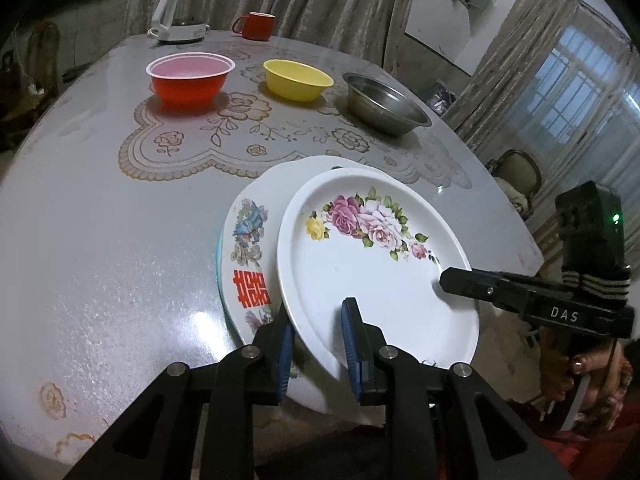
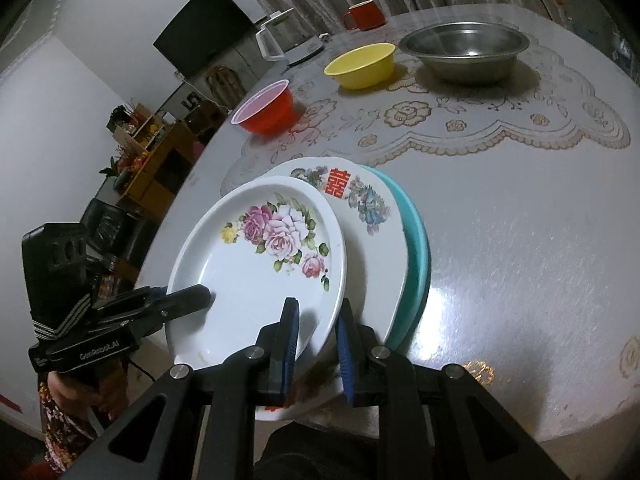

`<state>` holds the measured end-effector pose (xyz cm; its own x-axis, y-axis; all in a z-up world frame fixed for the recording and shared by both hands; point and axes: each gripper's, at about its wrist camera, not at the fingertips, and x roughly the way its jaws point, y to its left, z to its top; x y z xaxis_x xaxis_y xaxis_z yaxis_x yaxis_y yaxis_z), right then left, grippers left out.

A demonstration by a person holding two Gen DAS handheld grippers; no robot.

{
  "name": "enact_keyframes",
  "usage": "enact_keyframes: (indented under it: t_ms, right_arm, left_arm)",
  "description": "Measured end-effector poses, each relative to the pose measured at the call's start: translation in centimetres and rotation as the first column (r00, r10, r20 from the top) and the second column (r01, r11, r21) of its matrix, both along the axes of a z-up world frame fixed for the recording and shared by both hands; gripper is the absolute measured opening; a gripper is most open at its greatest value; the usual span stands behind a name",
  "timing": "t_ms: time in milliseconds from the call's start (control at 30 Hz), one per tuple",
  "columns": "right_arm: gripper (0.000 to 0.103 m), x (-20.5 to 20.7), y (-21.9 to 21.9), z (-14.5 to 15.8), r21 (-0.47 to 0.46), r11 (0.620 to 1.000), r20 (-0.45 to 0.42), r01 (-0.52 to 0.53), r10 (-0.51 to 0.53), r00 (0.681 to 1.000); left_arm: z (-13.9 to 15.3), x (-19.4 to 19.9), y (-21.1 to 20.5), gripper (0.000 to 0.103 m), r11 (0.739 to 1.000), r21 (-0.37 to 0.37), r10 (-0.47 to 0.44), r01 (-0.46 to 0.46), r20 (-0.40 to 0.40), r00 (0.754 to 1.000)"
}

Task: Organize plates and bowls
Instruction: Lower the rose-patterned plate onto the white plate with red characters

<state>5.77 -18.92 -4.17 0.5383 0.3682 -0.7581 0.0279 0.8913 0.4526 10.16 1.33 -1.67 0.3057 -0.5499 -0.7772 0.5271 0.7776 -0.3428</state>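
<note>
Bowls stand beyond the rose plate: red bowl, yellow bowl, steel bowl. Rose plate lies tilted on the stacked plates at the near table edge. Left gripper and right gripper, both pointing downward, are each closed on its rim.

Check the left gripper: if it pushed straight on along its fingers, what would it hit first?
Nothing to reach: the left gripper is already shut on the near rim of the rose plate. Pushing on would drive that plate further across the plate with the red character beneath it. Past the plates, probably bare table.
</note>
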Motion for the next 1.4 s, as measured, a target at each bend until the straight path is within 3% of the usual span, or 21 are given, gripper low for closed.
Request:
enact_keyframes:
  t_ms: [200,533,867,1400]
  right_arm:
    - [0.019,0.8,0.2,0.2,-0.024,1.000,-0.062,-0.002,0.001,0.998]
    - [0.033,2.9,1.2,1.0,-0.132,0.989,-0.146,-0.064,0.045,0.988]
    - [0.037,4.2,0.8,1.4,-0.133,0.988,-0.204,-0.080,0.051,0.978]
    - [0.041,4.5,1.2,1.6,-0.131,0.985,-0.254,-0.111,0.075,0.964]
  left_arm:
    - [0.1,0.6,-0.3,0.023,1.000,0.024,0.007,-0.006,-0.028,1.000]
    - [-0.2,1.2,-0.8,0.026,1.000,0.016,0.023,-0.021,-0.092,0.995]
    - [-0.4,1.4,-0.5,0.027,0.999,-0.013,0.036,-0.039,-0.158,0.987]
    - [-0.5,1.2,-1.0,0.027,1.000,0.005,0.024,-0.023,-0.172,0.985]
